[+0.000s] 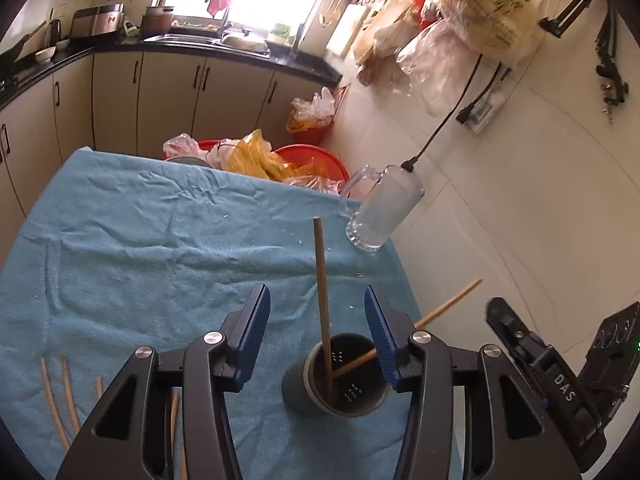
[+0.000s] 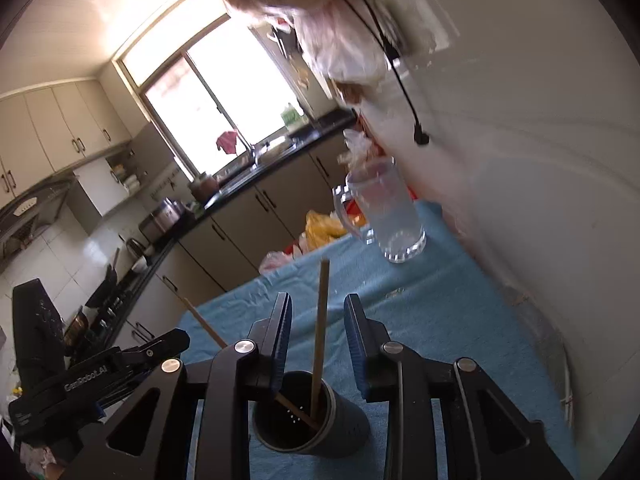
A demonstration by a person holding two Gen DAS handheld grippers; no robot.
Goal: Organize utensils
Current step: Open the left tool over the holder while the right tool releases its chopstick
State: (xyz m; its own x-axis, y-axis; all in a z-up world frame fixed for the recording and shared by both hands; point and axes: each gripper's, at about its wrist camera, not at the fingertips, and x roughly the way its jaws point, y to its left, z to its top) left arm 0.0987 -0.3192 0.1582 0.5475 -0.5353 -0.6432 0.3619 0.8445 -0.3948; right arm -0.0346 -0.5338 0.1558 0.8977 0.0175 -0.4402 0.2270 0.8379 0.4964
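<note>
Covering the table [image 1: 24, 320]: a wrinkled blue towel [image 1: 160, 232]. Standing on it: a dark perforated utensil holder [image 1: 296, 392] and a glass mug [image 1: 380, 208]. Lying at left: loose chopsticks [image 1: 52, 396].

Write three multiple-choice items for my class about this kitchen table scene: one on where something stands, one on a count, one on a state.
1. Where does the clear glass handled mug stand?
A. at the far corner of the light blue cloth, near the white wall
B. inside the holder
C. on the black counter

2. How many wooden chopsticks stand in the dark perforated cylindrical holder?
A. none
B. two
C. five

3. How are the left gripper's blue pads?
A. clamped on a chopstick
B. apart, touching neither stick
C. gripping the mug

Key: 1 A, the mug sits at the cloth's far edge by the wall; 2 B, one upright chopstick and one leaning chopstick rise from it; 3 B, gaps show beside the upright stick.
</note>
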